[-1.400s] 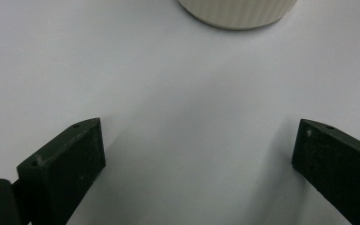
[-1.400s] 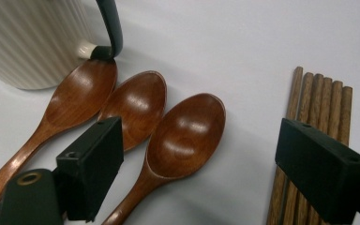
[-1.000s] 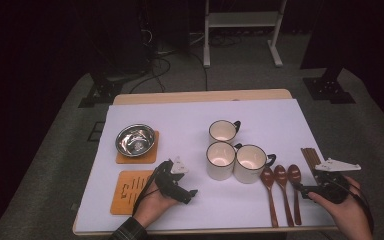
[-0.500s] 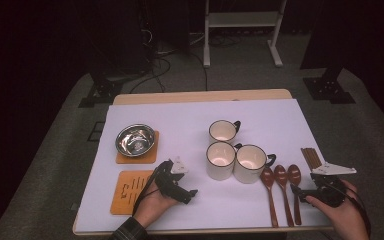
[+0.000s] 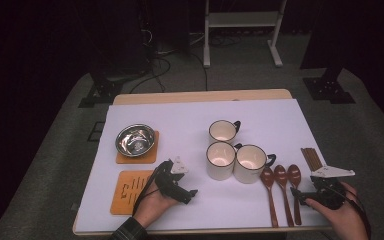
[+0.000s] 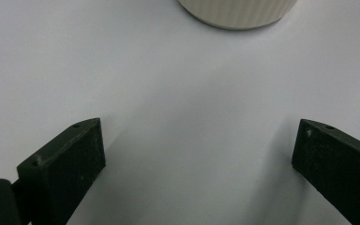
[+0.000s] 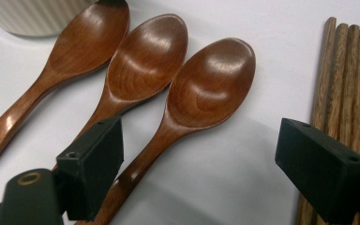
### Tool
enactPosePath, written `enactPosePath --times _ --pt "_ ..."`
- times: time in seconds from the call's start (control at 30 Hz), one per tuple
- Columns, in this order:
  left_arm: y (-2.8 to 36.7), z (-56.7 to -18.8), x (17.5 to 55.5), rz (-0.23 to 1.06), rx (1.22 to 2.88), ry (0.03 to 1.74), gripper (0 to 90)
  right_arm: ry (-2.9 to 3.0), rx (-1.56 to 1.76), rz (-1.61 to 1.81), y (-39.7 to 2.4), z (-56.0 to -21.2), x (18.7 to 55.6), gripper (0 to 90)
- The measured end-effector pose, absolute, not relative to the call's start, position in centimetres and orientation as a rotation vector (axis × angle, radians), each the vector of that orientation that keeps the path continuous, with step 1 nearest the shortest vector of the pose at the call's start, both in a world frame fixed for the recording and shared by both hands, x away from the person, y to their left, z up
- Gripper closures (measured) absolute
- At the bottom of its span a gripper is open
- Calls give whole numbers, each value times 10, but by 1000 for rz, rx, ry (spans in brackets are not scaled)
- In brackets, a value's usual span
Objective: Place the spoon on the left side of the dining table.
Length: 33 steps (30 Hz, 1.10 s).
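Observation:
Three wooden spoons [image 5: 280,184] lie side by side at the front right of the white table [image 5: 180,117]. My right gripper [image 5: 300,194] stands open low over them; in the right gripper view its jaws straddle the handle of the rightmost spoon [image 7: 201,101], with the middle spoon [image 7: 143,65] and the left spoon [image 7: 75,56] beside it. My left gripper [image 5: 189,194] rests open on bare table at the front left, pointing at the ribbed cream cup [image 6: 236,11]. Nothing sits between its jaws.
Three cream cups [image 5: 230,152] cluster mid-table. A steel bowl [image 5: 135,140] sits on an orange coaster, with a second orange coaster [image 5: 130,190] in front of it. Wooden chopsticks [image 5: 311,157] lie at the right edge, also beside the right jaw as chopsticks [image 7: 351,79].
My right gripper has moved left and down toward the spoons. The left gripper has stayed put.

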<state>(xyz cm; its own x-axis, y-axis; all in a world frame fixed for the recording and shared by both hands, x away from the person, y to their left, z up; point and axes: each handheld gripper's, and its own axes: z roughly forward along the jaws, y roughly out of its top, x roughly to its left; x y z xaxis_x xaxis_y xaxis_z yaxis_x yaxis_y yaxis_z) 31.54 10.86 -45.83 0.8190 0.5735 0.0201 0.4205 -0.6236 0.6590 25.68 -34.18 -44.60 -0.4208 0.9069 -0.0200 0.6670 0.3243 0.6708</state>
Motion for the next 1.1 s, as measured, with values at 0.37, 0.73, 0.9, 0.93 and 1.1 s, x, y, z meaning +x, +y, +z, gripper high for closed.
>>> enactPosePath --times 0.37,0.73,0.9,0.93,1.1 --pt "109 -458 315 300 2334 726 18 2215 1389 806 -342 -447 257 152" --pt "109 -458 315 300 2334 726 18 2205 1358 778 -346 -445 256 235" --pt "109 -458 315 300 2334 726 18 2204 1363 779 -347 -445 256 252" --pt "109 -458 315 300 2334 726 18 2205 1363 780 -347 -445 256 268" --pt "109 -458 315 300 2334 726 18 2207 1362 788 -349 -444 256 338"
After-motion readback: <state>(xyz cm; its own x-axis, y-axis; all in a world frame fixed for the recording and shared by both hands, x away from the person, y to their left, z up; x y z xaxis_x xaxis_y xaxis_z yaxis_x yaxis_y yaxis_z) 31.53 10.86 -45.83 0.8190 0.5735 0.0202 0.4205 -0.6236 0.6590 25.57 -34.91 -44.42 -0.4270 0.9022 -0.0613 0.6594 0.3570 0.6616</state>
